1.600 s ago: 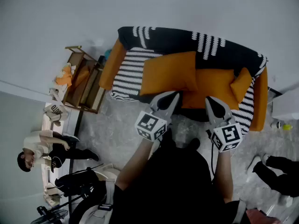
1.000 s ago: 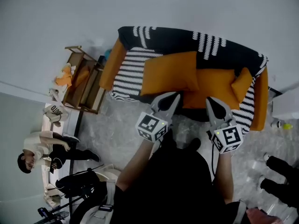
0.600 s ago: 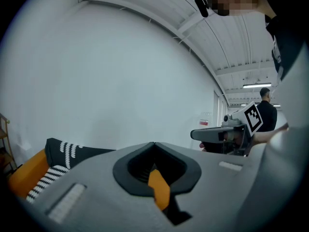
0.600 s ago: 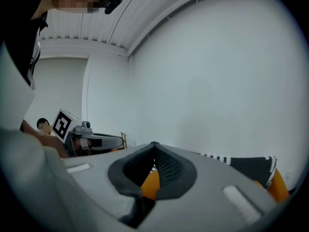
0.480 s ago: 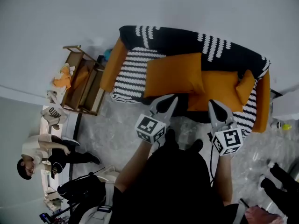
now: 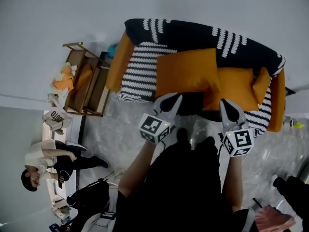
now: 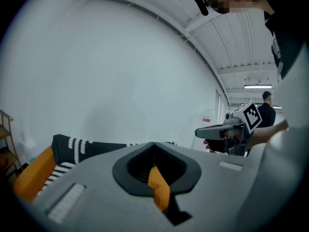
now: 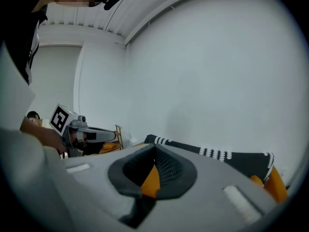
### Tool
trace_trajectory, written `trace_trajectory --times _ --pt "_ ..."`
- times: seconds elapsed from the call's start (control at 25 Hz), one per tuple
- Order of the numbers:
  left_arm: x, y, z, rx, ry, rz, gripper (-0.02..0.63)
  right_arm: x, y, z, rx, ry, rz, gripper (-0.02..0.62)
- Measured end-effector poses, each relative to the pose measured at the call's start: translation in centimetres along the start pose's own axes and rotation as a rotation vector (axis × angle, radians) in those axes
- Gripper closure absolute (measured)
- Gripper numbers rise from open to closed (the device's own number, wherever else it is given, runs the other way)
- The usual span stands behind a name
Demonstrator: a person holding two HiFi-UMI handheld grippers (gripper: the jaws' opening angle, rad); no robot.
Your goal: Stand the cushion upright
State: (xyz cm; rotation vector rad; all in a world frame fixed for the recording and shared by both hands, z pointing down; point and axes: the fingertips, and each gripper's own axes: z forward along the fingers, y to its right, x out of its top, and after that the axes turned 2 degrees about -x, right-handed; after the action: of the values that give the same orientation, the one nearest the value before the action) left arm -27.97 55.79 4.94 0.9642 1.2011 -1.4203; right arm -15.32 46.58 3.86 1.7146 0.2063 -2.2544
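The sofa (image 6: 193,35) stands on the pale floor (image 6: 125,124), just ahead of both grippers. A big orange cushion (image 6: 186,71) lies on its seat, right in front of the left gripper (image 6: 176,97). A small orange cushion (image 6: 260,83) sits at the seat's end, ahead and right of the right gripper (image 6: 227,103). A black and white striped cover (image 6: 140,74) lies on the seat, left of the left gripper. Farther left, a wooden shelf (image 6: 87,86) stands on the floor.

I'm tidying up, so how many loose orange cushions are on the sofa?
2. The large cushion lies on the seat of the sofa, left of the middle. The small cushion sits at the right end by the armrest. More may be hidden along the seat's front edge.
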Motion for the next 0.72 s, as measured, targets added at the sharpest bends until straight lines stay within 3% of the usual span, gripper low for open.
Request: trace_trajectory --times 0.52,0.72 --pt "-5.1 -6.0 -1.2 0.104 -0.074 -0.089 0.597 -4.7 0.8 5.2 0.036 -0.154 -0.007 0.592" --pt "-7.2 -8.3 -0.3 0.155 -0.127 -0.118 0.597 -6.6 1.9 8.3 0.069 -0.230 -0.058 0.592"
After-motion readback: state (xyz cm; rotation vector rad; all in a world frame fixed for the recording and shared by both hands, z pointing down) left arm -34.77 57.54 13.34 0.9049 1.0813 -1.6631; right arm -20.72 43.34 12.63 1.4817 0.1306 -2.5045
